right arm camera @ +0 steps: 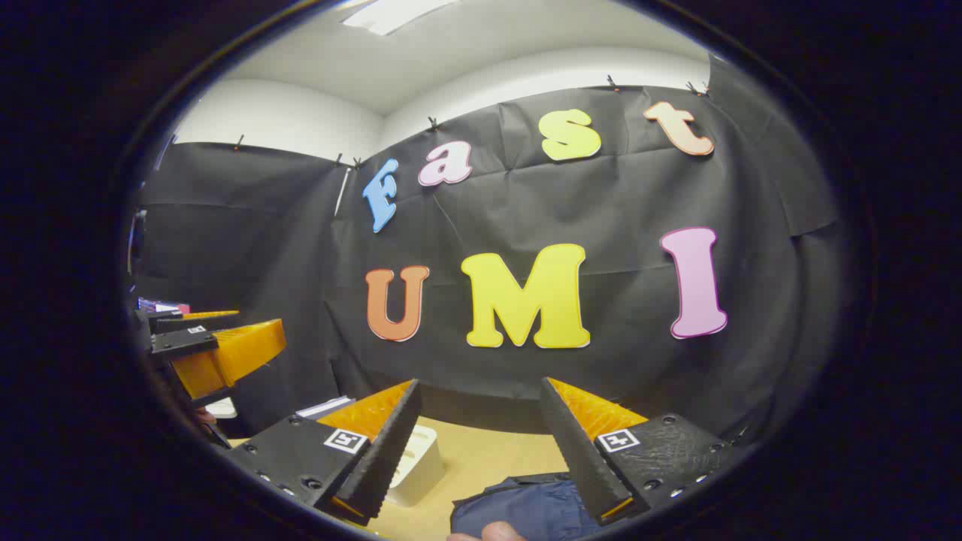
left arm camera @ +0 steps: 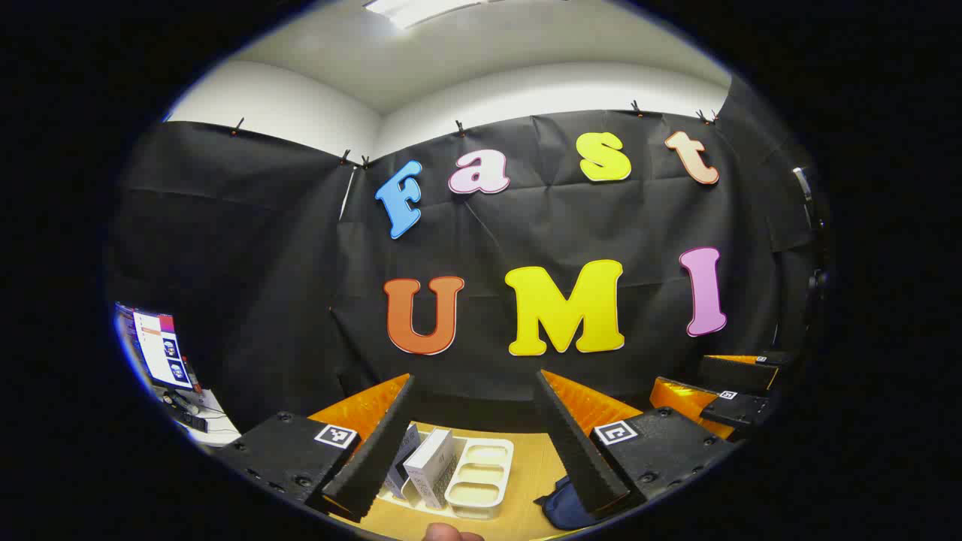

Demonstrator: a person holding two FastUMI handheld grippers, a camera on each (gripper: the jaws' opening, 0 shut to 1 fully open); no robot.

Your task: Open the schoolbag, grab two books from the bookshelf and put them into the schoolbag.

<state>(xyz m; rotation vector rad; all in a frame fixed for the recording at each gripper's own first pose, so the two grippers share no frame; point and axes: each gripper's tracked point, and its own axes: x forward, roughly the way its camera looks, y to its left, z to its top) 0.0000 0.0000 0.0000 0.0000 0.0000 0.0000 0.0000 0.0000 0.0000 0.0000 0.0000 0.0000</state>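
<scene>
Tan wood table point(left arm camera: 526, 481) spreads below both claws, which are held high and level, looking at the booth wall rather than down at the work. Navy schoolbag point(right arm camera: 526, 511) lies flat on it, under and just ahead of the right gripper point(right arm camera: 481, 451), whose fingers stand wide apart with nothing between them; whether the bag's zip is open I cannot tell from this angle. In the left gripper view the same bag shows as a dark blue corner beside that claw's right finger.

White bookshelf tray point(left arm camera: 473, 473) sits ahead of and below the left gripper point(left arm camera: 473, 443), its fingers also spread and empty. Two books point(left arm camera: 430, 466) stand upright in the tray, close against the left finger's inner side, with bare slots next to them.

The likely trouble, as I judge it, is the descent: both claws start well above their targets and see them only at the bottom edge, so a dive could land a finger on the tray rim and tip it, or knock the upright books flat. The soft bag fabric may bunch or slide instead of opening. The claws are also near each other and could clash.
</scene>
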